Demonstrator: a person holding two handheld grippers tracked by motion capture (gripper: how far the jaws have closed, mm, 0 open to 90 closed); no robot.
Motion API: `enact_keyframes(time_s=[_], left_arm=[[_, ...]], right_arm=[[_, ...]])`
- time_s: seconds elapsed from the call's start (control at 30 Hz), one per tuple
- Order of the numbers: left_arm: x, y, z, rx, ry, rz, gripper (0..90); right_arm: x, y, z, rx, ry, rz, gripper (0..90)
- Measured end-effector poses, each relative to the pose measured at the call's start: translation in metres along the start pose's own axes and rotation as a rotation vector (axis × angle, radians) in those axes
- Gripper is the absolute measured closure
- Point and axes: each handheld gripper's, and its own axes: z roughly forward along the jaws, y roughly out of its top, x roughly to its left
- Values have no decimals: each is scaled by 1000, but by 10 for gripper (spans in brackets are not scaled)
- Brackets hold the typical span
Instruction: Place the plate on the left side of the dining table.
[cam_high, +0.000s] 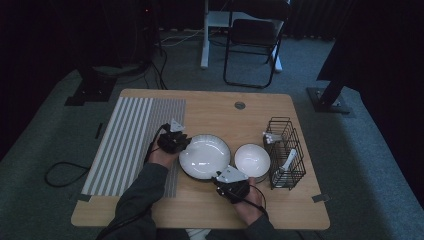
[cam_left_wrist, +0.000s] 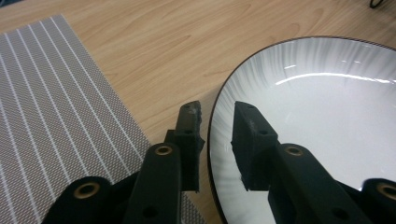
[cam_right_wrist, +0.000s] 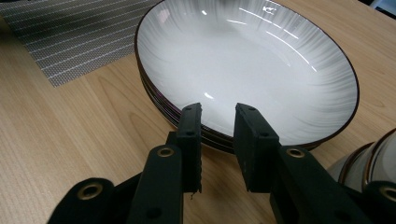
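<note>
White plate (cam_left_wrist: 327, 116): its rim sits between the left gripper's (cam_left_wrist: 215, 123) parted jaws, before the right gripper's (cam_right_wrist: 217, 123) parted, empty jaws.

We count one stack of wide white plates with dark rims (cam_high: 204, 156) near the table's middle; in the right gripper view its edge (cam_right_wrist: 159, 100) shows at least three plates, though we cannot tell the exact number. One stack of small white bowls (cam_high: 252, 160) stands toward the right edge, its number unclear to us. We count one black wire basket (cam_high: 285, 150), white spoons (cam_high: 287, 162) in it, one grey striped placemat (cam_high: 131, 142) along the left edge, and two black handheld grippers (cam_high: 178, 142) (cam_high: 226, 184).
</note>
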Motion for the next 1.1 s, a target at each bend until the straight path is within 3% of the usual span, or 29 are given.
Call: enact_keyframes(time_s=[0.1,0.27,0.47,0.7,0.9,1.1], left_arm=[[2,1,5,8,-8,-12,813],[4,-1,9,7,-22,-29,814],[3,1,14,24,-28,-18,810],[9,1,16,19,-69,-59,812],[8,2,15,22,-65,-60,812],[13,1,10,1,-88,-100,834]], right_arm=[[-2,-1,0,1,-1,7,717],[-2,-2,2,3,-7,6,719],[-1,-2,2,0,-25,0,736],[-6,-6,3,7,-33,14,755],[-6,-6,4,9,-40,23,766],[-3,-6,5,6,-61,13,789]])
